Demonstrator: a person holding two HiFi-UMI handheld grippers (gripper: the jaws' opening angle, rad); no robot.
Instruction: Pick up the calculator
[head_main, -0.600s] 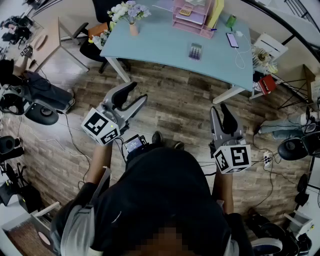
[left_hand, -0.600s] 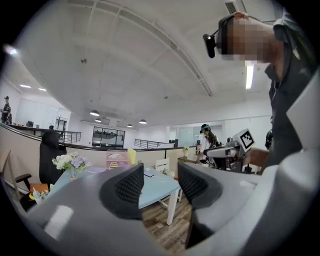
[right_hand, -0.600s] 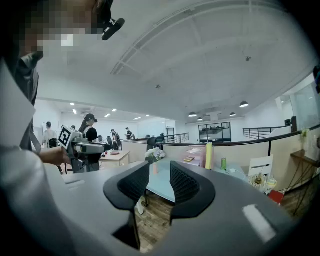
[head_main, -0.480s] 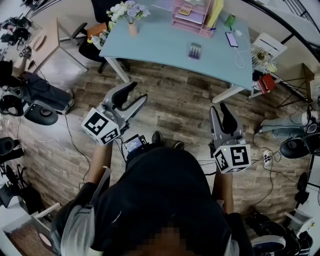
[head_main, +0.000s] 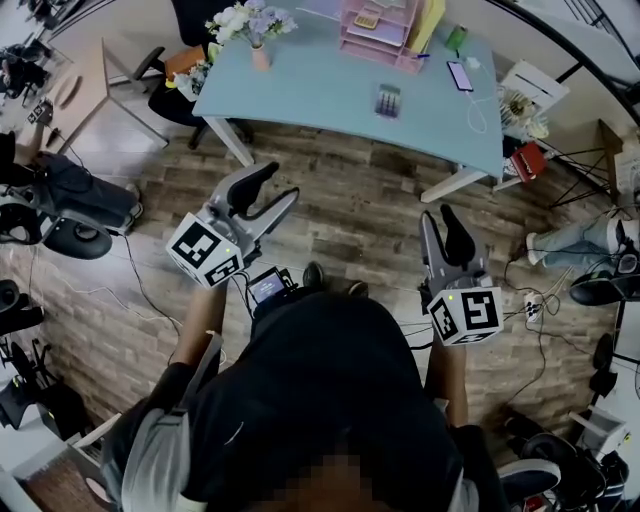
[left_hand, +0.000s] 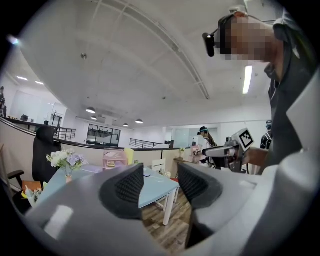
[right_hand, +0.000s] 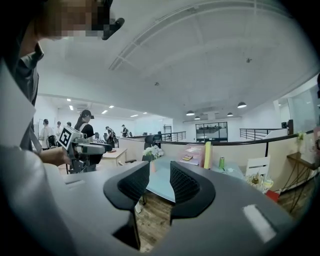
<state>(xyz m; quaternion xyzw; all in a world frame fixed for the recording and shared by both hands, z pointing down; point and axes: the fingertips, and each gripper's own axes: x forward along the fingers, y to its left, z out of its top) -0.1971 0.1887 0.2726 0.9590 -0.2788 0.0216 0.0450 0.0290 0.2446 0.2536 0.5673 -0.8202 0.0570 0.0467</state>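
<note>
The calculator (head_main: 388, 100) is a small dark pad with purple keys, lying flat near the front edge of the light blue table (head_main: 310, 85) at the top of the head view. Both grippers hover over the wooden floor, well short of the table. My left gripper (head_main: 278, 183) is open, jaws empty and pointing at the table's left leg. My right gripper (head_main: 438, 216) is open with a narrower gap and holds nothing. In the left gripper view the table (left_hand: 155, 189) shows between the pads. The calculator cannot be made out in either gripper view.
On the table stand a vase of flowers (head_main: 255, 25), a pink drawer organizer (head_main: 385, 25), a green can (head_main: 459, 40) and a phone (head_main: 465, 77) on a white cable. An office chair (head_main: 190, 60) is behind the table. Cables and gear lie on the floor at both sides.
The head view has shifted slightly, so the table and floor gear sit a little further left. Both grippers keep the same pose and stay open.
</note>
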